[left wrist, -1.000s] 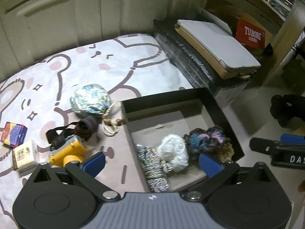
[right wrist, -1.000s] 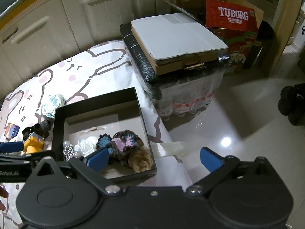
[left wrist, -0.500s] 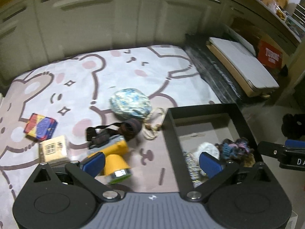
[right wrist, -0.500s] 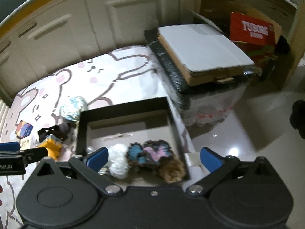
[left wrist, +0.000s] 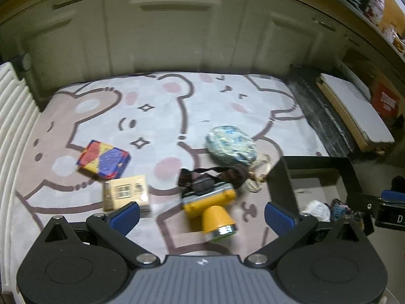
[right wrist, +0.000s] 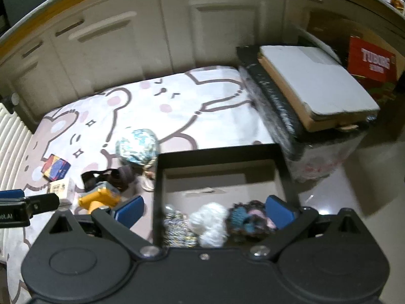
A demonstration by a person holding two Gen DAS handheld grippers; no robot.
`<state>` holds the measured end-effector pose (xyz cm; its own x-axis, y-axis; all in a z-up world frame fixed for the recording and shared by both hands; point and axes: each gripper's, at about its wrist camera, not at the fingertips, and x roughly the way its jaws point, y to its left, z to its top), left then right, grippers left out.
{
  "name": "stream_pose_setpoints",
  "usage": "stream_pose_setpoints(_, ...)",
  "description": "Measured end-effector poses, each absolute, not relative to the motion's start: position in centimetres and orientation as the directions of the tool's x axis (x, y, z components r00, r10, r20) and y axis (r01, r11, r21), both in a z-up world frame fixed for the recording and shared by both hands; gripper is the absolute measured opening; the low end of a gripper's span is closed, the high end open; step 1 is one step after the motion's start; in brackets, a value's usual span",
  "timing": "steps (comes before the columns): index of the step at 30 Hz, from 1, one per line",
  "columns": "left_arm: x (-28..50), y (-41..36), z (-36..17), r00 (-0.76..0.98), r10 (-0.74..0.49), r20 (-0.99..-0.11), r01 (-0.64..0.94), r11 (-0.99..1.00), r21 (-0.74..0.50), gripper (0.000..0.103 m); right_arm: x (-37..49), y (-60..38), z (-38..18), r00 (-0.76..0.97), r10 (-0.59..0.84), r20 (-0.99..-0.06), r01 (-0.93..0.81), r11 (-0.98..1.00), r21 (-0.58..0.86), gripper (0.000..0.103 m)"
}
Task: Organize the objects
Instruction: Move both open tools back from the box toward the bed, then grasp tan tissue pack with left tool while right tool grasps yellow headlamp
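Observation:
My left gripper (left wrist: 202, 214) is open over the bear-print rug, with a yellow headlamp (left wrist: 210, 207) and its black strap lying between its fingers on the rug. A beige box (left wrist: 125, 195), a red-and-blue box (left wrist: 103, 158) and a blue floral pouch (left wrist: 230, 145) lie beyond. My right gripper (right wrist: 206, 210) is open above the black box (right wrist: 220, 150), which holds a striped scrunchie (right wrist: 177, 228), a white one (right wrist: 211, 221) and a dark blue-pink one (right wrist: 249, 221). The headlamp (right wrist: 100, 196) and pouch (right wrist: 136, 145) lie left of the box.
Cream cabinet doors (left wrist: 177, 33) run along the back. A wrapped black crate (right wrist: 298, 116) topped by a flat cardboard package (right wrist: 316, 81) stands right of the rug, with a red Tuborg carton (right wrist: 372, 60) behind. A white radiator (left wrist: 12, 116) lines the left edge.
Both grippers have swung left. The left one left the black box and now hangs over the yellow headlamp; the right one came over the box. Both stayed open.

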<state>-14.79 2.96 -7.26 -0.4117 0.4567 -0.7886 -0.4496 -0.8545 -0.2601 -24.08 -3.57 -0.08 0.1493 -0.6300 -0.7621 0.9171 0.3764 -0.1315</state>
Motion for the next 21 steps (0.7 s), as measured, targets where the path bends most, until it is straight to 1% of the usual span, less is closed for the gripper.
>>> stream_pose_setpoints(3, -15.2, 1.8, -7.3, -0.416, 0.456, -0.787, -0.461, -0.851, -0.25, 0.103, -22.8, -3.3, -0.3, 0.164, -0.627, -0.762, 0.91, 0.394, -0.128, 0.103)
stream_pose_setpoints(12, -16.0, -1.9, -7.3, -0.447, 0.452, -0.772, -0.421, -0.868, -0.264, 0.103, -19.6, -2.7, -0.7, 0.206, -0.625, -0.753, 0.888, 0.442, -0.124, 0.103)
stream_pose_setpoints(18, -16.7, -3.5, -7.6, -0.467, 0.447, -0.763, -0.402, -0.876, -0.268, 0.103, -18.4, -2.6, -0.7, 0.227, -0.634, -0.739, 0.892, 0.44, -0.105, 0.103)
stream_pose_setpoints(21, -17.1, -4.0, -7.7, -0.472, 0.451, -0.757, -0.405, -0.874, -0.268, 0.103, -17.7, -2.8, -0.8, 0.218, -0.624, -0.751, 0.895, 0.435, -0.102, 0.101)
